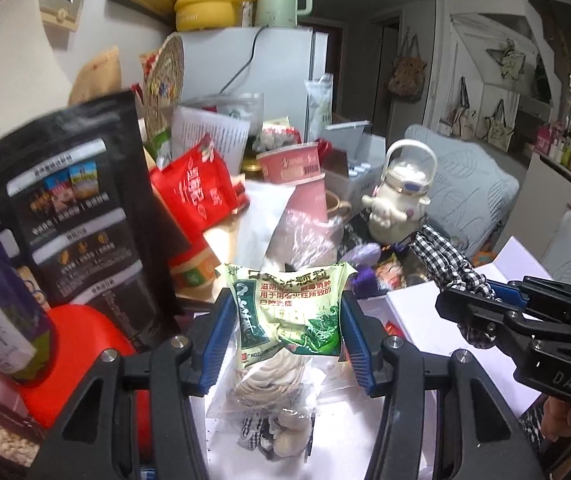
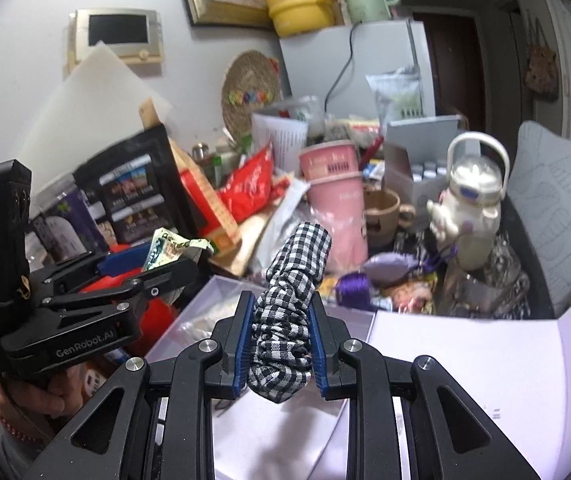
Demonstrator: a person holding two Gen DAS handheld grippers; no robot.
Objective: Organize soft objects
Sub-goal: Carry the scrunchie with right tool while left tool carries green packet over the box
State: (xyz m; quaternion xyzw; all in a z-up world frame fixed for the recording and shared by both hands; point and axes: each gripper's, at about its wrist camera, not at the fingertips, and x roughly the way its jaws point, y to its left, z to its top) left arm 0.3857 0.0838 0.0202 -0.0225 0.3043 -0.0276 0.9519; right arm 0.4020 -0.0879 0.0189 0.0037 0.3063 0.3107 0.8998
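The lower part of the clear bag [image 1: 273, 396] is partly cut off between the black arms, and its content is hard to make out. The left gripper [image 1: 289, 320] is clenched on the green sachet [image 1: 285, 308] at the top of this bag, above a white box [image 1: 417, 304]. The right gripper [image 2: 281, 340] grasps a black-and-white checked scrunchie [image 2: 289, 300], crumpled and standing up between the blue pads [image 2: 245, 340].
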